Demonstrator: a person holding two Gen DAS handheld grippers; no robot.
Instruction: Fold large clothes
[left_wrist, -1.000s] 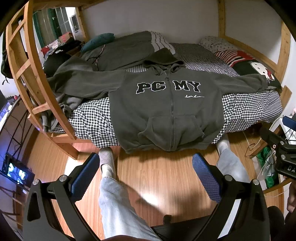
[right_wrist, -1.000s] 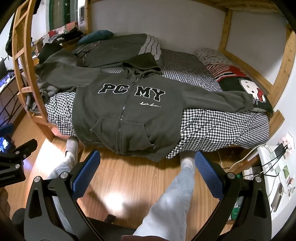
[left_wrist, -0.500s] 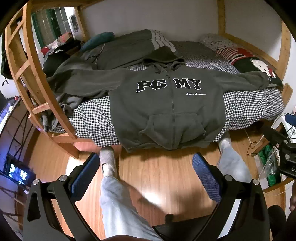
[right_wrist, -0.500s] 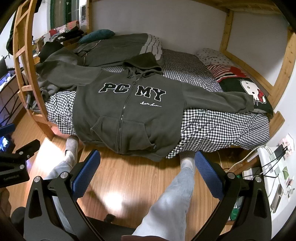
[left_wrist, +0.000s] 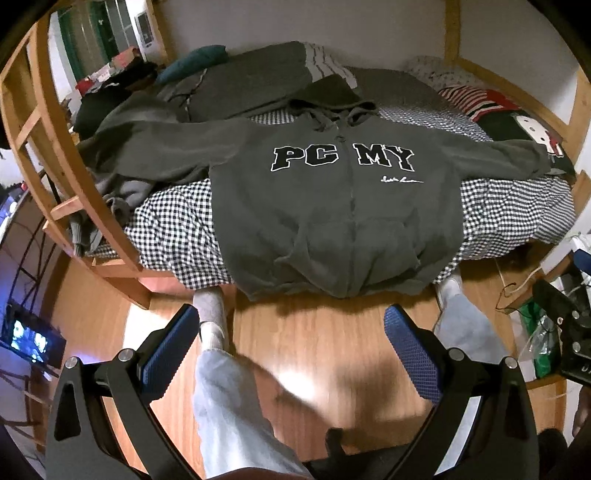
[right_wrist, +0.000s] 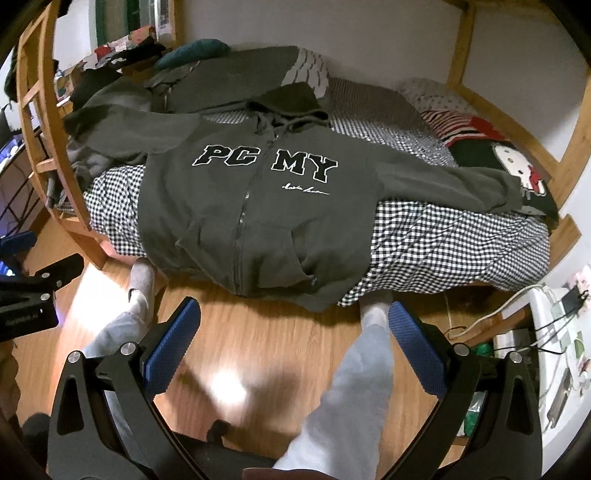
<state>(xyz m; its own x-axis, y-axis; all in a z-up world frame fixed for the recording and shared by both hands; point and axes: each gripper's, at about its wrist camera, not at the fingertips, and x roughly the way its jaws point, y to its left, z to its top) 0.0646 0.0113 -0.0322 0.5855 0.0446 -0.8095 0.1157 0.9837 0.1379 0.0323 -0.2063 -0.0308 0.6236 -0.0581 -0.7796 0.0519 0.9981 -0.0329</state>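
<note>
While the left gripper (left_wrist: 291, 350) hangs over the wooden floor (left_wrist: 317, 350) with its blue-padded fingers (left_wrist: 412, 356) spread wide and nothing between them, the left wrist view looks onto a dark grey zip hoodie (left_wrist: 332, 218) lettered "PC MY". It lies face up and unfolded on the checked bedsheet (left_wrist: 173, 225), both sleeves stretched out sideways, hood toward the wall, hem drooping over the mattress edge. A wooden ladder (left_wrist: 48, 147) stands at the left end of the bed. Two legs in light trousers (left_wrist: 229, 410) and pale socks stand on the floor just below the hem.

From the right wrist view, the right gripper (right_wrist: 293, 343) is likewise apart and empty above the floor, well short of the hoodie (right_wrist: 258, 210). Its far sleeve reaches toward a cartoon-cat pillow (right_wrist: 517, 166). White cables (right_wrist: 495, 314) trail at the right.
</note>
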